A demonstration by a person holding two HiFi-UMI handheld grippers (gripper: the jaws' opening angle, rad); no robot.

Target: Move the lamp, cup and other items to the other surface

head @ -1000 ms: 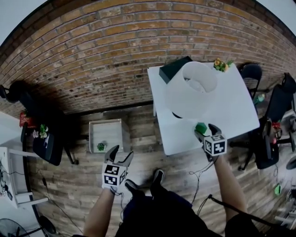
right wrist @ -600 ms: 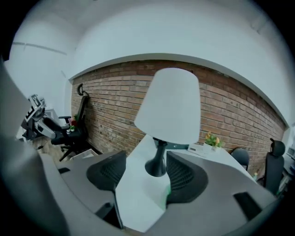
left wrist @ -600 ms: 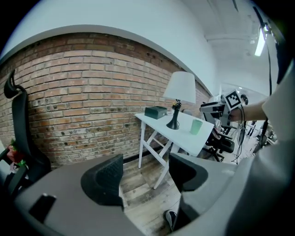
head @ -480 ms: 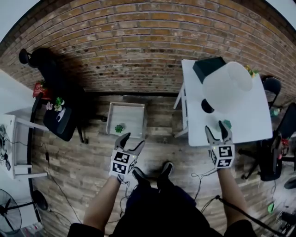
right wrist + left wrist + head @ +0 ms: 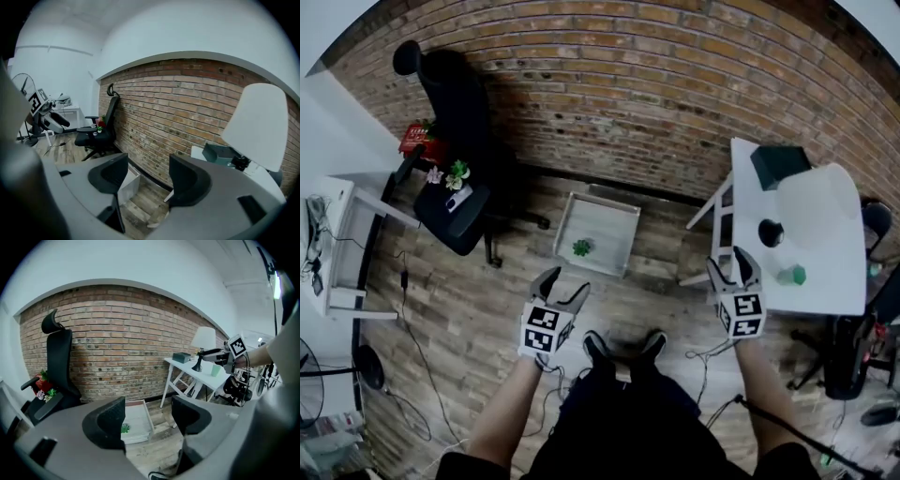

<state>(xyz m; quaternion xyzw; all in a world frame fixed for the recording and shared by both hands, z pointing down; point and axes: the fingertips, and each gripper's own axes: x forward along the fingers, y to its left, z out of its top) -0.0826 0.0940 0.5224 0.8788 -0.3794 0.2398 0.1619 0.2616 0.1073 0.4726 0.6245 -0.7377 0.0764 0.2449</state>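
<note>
The lamp [image 5: 820, 202] with its white shade, a green cup [image 5: 795, 275] and a dark box [image 5: 778, 164] stand on the white table [image 5: 844, 291] at the right. My right gripper [image 5: 727, 262] hovers off the table's left edge, open and empty; its jaws have just been closing a little with nothing between them. My left gripper [image 5: 561, 286] is open and empty over the floor, just short of a low white tray [image 5: 619, 211] that holds a small green item [image 5: 581, 247]. The left gripper view shows the lamp [image 5: 204, 341], cup [image 5: 215, 370] and tray [image 5: 138, 420] past my left gripper [image 5: 147, 420].
A black office chair [image 5: 455, 202] with small plants on its seat stands at the left by the brick wall [image 5: 609, 103]. A white side table [image 5: 337, 244] is at the far left. Cables run over the wooden floor [image 5: 459, 337]. My shoes [image 5: 623, 347] are below the tray.
Both grippers have swung left, away from the white table. The right gripper has left the green cup standing on the table. The view has turned toward the low tray and chair.
</note>
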